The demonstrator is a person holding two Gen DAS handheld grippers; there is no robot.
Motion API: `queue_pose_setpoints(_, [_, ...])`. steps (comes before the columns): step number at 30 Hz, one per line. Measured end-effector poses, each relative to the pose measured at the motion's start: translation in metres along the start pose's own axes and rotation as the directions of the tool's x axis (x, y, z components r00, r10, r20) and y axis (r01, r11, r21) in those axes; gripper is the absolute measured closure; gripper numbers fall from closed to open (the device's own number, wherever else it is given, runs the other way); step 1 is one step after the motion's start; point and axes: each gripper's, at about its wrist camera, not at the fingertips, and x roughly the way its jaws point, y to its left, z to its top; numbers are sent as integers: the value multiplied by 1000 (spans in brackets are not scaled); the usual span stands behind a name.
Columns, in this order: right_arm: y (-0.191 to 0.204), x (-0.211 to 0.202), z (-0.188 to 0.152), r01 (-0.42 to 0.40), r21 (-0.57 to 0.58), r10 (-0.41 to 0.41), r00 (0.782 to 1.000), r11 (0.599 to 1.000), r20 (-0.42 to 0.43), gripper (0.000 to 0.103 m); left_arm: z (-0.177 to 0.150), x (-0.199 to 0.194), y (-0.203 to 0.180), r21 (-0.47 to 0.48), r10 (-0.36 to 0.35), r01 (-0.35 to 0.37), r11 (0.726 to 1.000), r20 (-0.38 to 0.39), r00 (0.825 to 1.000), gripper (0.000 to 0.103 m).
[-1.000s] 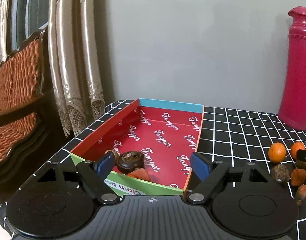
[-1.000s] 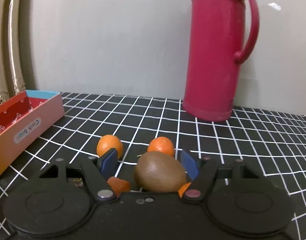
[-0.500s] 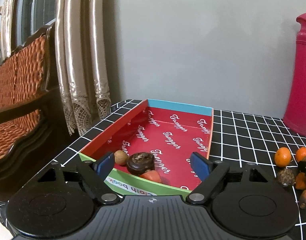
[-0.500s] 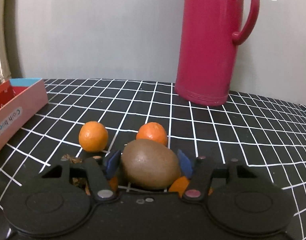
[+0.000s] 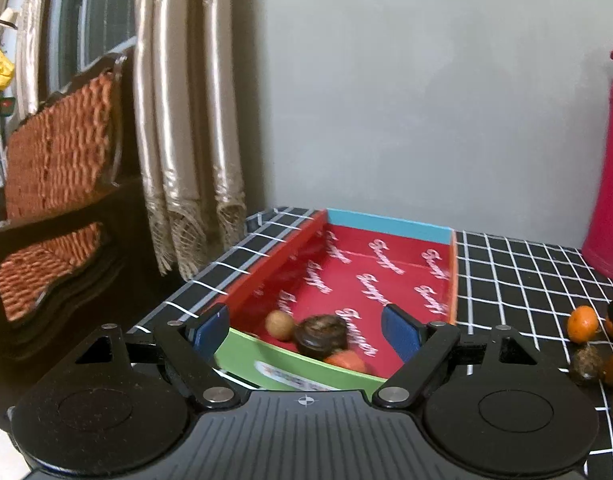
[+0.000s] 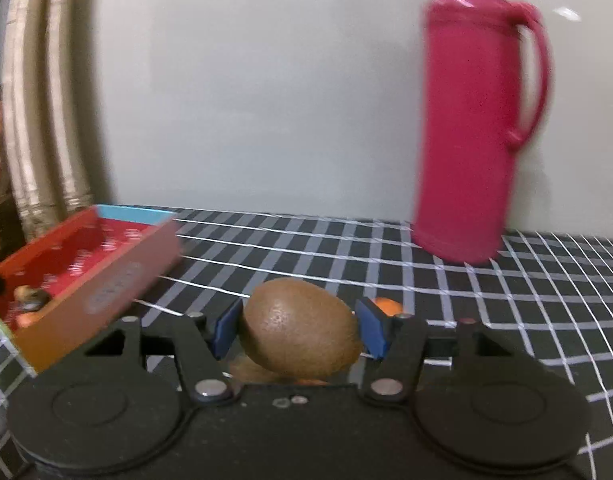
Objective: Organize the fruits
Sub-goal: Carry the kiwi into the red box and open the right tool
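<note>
My right gripper [image 6: 300,330] is shut on a brown kiwi [image 6: 300,330], held above the checked tablecloth; its blue pads [image 6: 226,332] press both sides of the fruit. Behind the kiwi peeks an orange [image 6: 386,305]. The red box [image 6: 86,248] lies to the left in the right wrist view. In the left wrist view my left gripper [image 5: 304,326] stands open over the near end of the red box [image 5: 386,276], nothing between its fingers. Inside the box lie a tan round fruit [image 5: 279,324], a dark brown fruit [image 5: 322,334] and an orange-red piece [image 5: 344,360].
A tall pink flask [image 6: 474,120] stands at the back by the grey wall. Loose fruits, among them an orange [image 5: 582,323] and a brown one [image 5: 586,362], lie at the right on the tablecloth [image 5: 518,280]. Curtains [image 5: 186,120] and a woven chair [image 5: 58,168] stand past the table's left edge.
The right gripper closed on the kiwi, lifted it off the cloth and swung left toward the red box. The left gripper drew back a little from the box, still open.
</note>
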Motion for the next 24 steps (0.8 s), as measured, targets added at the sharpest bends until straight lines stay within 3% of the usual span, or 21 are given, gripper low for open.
queue_pose_setpoints(12, [114, 11, 31, -223, -132, 227, 974, 966, 12, 42, 7, 4, 70, -93, 121, -122, 988, -18, 993, 20])
queue_pose_setpoints(18, [155, 32, 38, -263, -182, 265, 964, 947, -14, 42, 0, 14, 90, -127, 139, -143, 982, -37, 990, 20])
queue_pose_setpoints(24, [170, 52, 30, -259, -220, 256, 966, 941, -42, 42, -7, 22, 96, -134, 127, -133, 982, -52, 991, 20])
